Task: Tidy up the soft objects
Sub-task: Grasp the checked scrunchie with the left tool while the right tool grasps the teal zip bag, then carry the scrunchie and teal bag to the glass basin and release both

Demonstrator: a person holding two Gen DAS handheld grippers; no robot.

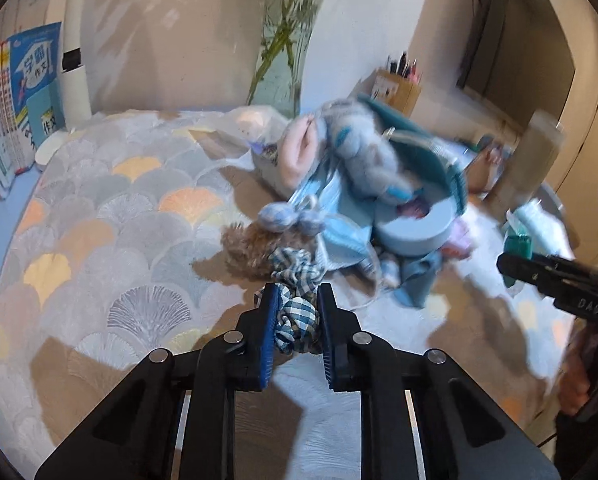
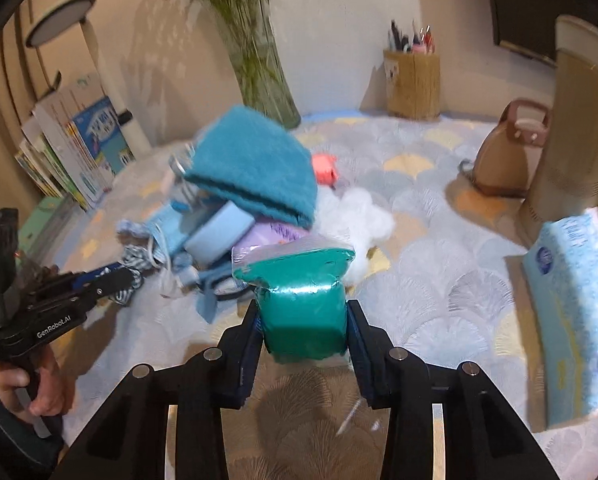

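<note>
Plaid scrunchie point(image 1: 297, 312) is sitting clenched in left claw point(image 1: 297, 320), pile's near edge just ahead; right claw point(image 2: 304, 330) is gripping green packet point(image 2: 301, 300), pile lying forward-left.

Left gripper point(image 1: 297, 316): matt black plastic, ribbed blue pads, shiny metal pins, clamped on woven checked cloth point(image 1: 297, 312). Right gripper point(image 2: 305, 334) pinches a glossy green plastic packet point(image 2: 303, 312). Teal towel point(image 2: 255, 164) fuzzy. Rug point(image 1: 111, 240) short-pile, matt. Vase point(image 2: 265, 80) clear glass. Pen holder point(image 2: 413, 84) rough, wood-like.
</note>
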